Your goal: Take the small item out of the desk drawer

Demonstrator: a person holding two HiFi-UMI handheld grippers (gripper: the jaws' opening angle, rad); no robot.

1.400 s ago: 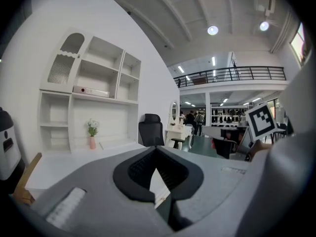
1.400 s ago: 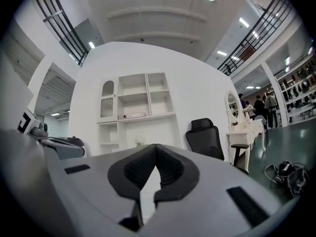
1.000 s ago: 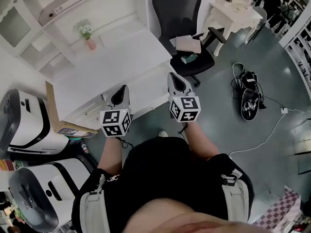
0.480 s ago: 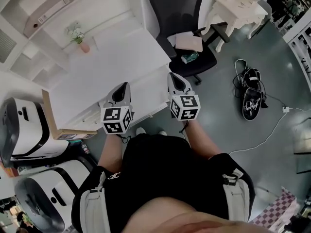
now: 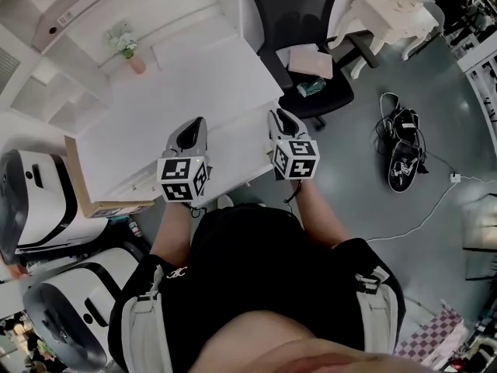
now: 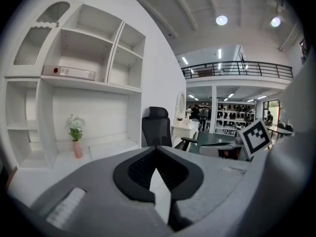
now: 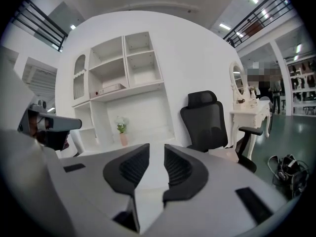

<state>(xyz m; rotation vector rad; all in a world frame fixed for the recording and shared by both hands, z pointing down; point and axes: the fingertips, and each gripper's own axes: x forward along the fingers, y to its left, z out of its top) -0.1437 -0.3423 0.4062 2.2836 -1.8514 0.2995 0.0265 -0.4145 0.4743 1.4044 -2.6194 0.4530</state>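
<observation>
Right tongs [image 7: 156,151] newly ajar, empty, toward desk [image 5: 186,92]

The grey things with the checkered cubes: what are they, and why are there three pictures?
They are hand-held grippers: a person holds one two-jaw tool in each hand, no robot arm. The overhead picture comes from a camera on the person's head, looking down at the left gripper and right gripper at a white desk. The other two come from cameras riding on each gripper, looking along its jaws. On the desk stands a pink vase with flowers. The left jaws are together; the right jaws have just been opening, nothing between them. Neither holds anything.
</observation>
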